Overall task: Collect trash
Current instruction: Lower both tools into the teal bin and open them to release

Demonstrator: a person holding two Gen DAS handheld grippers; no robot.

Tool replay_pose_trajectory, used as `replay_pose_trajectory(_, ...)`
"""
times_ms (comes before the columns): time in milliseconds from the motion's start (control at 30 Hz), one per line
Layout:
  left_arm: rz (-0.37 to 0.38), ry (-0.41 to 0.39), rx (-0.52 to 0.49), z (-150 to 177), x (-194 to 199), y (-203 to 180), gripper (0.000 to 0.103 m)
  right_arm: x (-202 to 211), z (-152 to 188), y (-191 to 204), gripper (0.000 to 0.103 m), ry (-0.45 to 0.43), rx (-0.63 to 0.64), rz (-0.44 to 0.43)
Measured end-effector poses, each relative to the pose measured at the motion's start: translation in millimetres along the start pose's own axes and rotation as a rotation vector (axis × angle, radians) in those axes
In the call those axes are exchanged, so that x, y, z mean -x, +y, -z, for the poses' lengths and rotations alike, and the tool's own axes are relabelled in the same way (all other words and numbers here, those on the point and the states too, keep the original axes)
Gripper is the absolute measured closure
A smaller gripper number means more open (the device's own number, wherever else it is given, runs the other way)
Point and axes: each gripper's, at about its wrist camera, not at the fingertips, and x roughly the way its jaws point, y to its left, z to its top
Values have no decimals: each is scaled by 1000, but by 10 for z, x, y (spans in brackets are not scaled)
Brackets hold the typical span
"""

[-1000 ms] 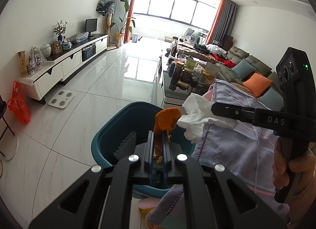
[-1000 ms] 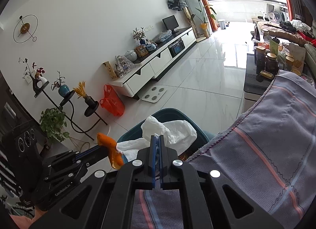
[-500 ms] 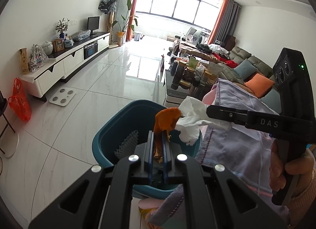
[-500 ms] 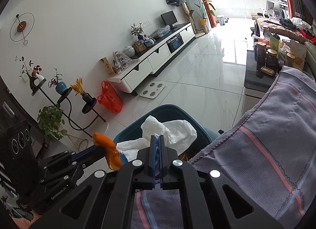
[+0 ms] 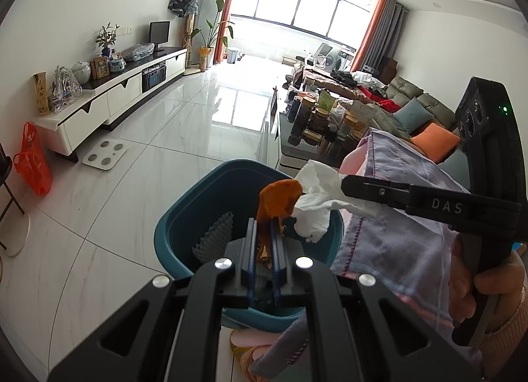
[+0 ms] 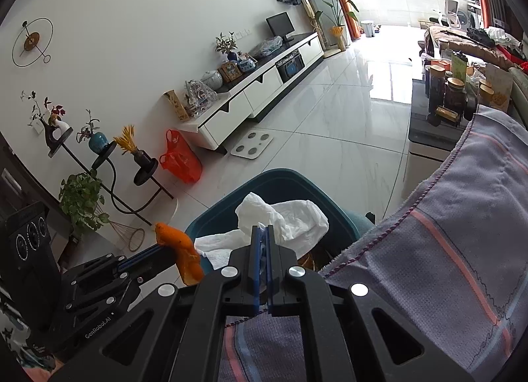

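- The left gripper is clamped on an orange peel, held above the teal bin standing on the tiled floor.
- The right gripper is pinched shut on a crumpled white tissue, also over the bin's opening; the tissue touches the peel in the left wrist view.
- White foam netting lies inside the bin against its left wall.
- A striped lilac cloth drapes just right of the bin, overlapping its rim.
- Farther off: an orange plastic bag, a white bathroom scale beside the TV cabinet, and a low surface crowded with jars.
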Motion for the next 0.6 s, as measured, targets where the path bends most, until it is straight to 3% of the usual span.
replay_pose_trajectory(600, -3, 18, 11, 28, -89, 80, 94, -105, 43, -6, 100, 17, 0, 8)
